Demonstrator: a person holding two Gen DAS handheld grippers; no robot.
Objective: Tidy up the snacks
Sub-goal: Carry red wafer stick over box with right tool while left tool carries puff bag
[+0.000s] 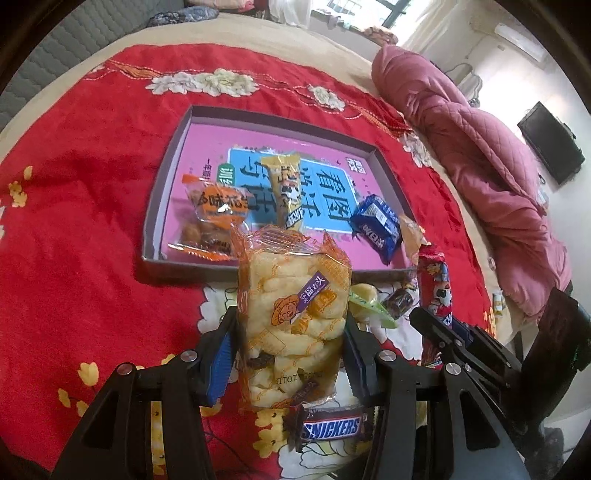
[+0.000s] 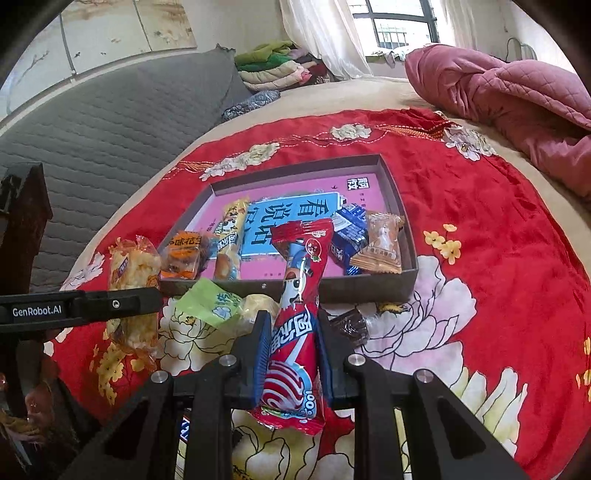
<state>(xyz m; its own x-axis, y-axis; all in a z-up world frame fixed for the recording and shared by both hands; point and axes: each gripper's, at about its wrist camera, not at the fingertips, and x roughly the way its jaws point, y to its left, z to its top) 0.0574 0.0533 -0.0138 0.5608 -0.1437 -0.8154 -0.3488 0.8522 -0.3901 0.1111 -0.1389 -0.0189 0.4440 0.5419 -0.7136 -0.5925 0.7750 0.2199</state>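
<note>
Left wrist view: the left gripper [image 1: 291,347] grasps a puff bag [image 1: 291,317] across its middle, above the red cloth [image 1: 92,221] just before the box [image 1: 162,206], its long axis along the fingers and its top toward the box. The right gripper [image 2: 291,354] is clenched on a red stick pack [image 2: 295,325], also pointing at the box. I judge both snacks are in transport; next each must go over the near wall to a free spot and be released.

I see soft daylight coming from the window [image 2: 397,26], which blows out to white along with the curtains [image 2: 325,37]. Clear wrappers glint faintly. Shadows stay mild. Fisheye bending curves the edges, the corners go black, and fine detail looks slightly soft.
</note>
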